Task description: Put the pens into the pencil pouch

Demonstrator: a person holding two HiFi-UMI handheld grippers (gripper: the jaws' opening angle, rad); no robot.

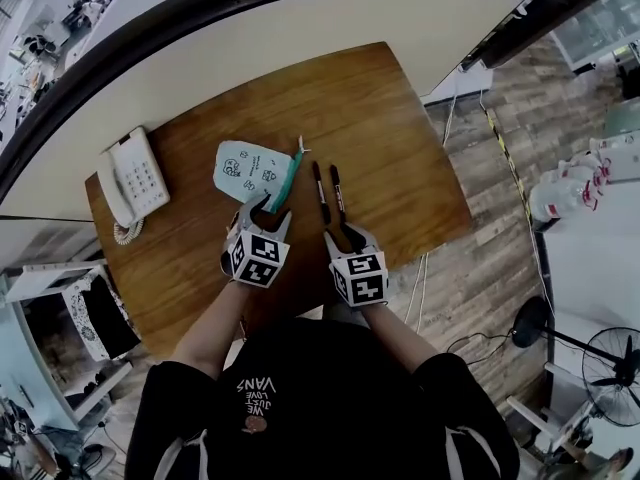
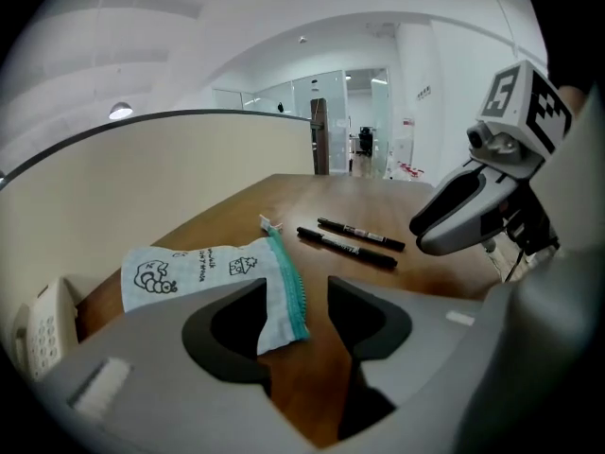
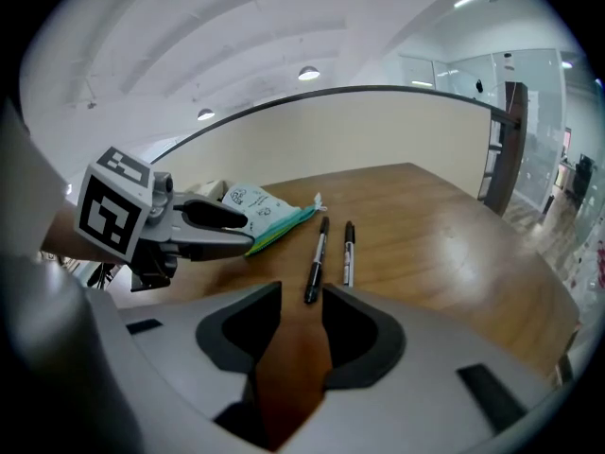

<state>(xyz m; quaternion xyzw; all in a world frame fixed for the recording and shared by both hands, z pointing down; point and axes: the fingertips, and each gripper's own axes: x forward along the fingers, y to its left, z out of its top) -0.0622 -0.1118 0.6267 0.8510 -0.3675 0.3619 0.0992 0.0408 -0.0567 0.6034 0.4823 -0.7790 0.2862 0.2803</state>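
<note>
A pale blue pencil pouch (image 1: 243,170) with a teal zipper edge (image 1: 288,182) lies flat on the wooden table (image 1: 400,148). Two black pens (image 1: 320,193) (image 1: 337,188) lie side by side just right of it. My left gripper (image 1: 266,218) is open at the pouch's near corner. In the left gripper view that corner of the pouch (image 2: 276,318) lies between the open jaws. My right gripper (image 1: 345,236) is open just short of the pens. In the right gripper view the near end of the left pen (image 3: 313,270) sits right ahead of the jaw gap, not held.
A white desk phone (image 1: 130,180) sits at the table's left end. A curved cream partition (image 1: 300,18) runs behind the table. Shelves (image 1: 70,318) stand left of the table. A fan (image 1: 610,363) and cables (image 1: 470,343) are on the floor to the right.
</note>
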